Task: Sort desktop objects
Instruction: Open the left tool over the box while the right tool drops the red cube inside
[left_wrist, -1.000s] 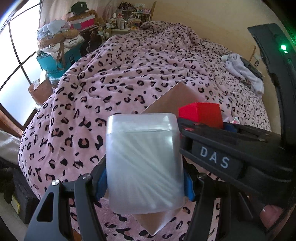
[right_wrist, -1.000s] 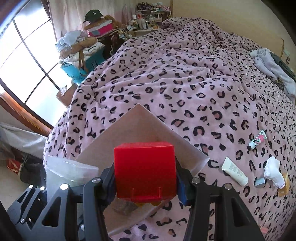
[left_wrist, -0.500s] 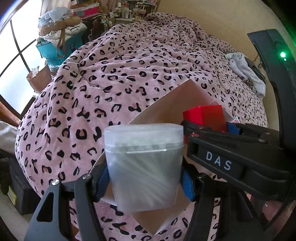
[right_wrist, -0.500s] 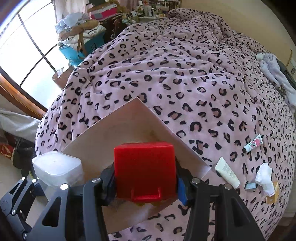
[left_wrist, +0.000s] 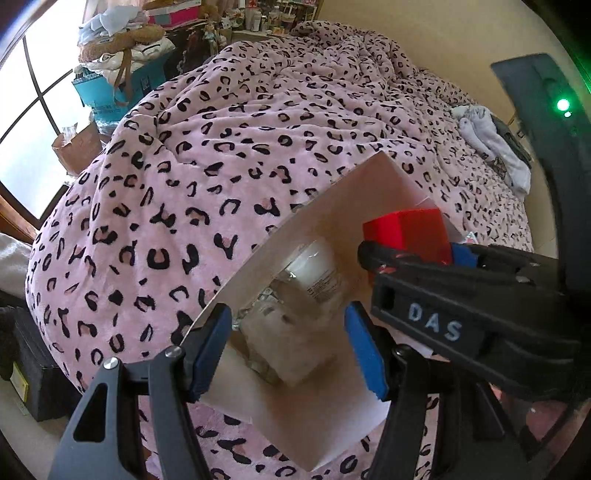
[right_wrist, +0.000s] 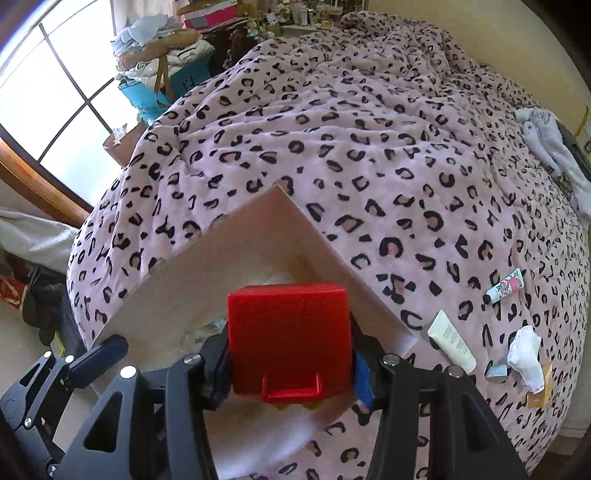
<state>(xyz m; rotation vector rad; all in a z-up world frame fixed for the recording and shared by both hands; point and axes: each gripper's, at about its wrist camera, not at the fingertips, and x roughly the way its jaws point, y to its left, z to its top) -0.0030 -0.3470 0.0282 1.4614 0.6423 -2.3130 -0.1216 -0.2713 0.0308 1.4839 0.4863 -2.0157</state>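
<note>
1. left hand-held gripper (left_wrist: 291, 347) jaws apart, nothing between the blue pads (left_wrist: 364, 350); it hangs over the box (left_wrist: 325, 218).
2. clear tub (left_wrist: 295, 347) lies in the box below the pads, not touching them, beside a white jar (left_wrist: 314, 266).
3. right hand-held gripper (right_wrist: 290, 354) clamped on red box (right_wrist: 290, 332), held over the same box, just right of the left one.
4. box sits on the leopard blanket (right_wrist: 369, 147) of the bed.
5. two tubes (right_wrist: 452, 341), a white sock (right_wrist: 526, 354) lie on the blanket right of the box.
</note>
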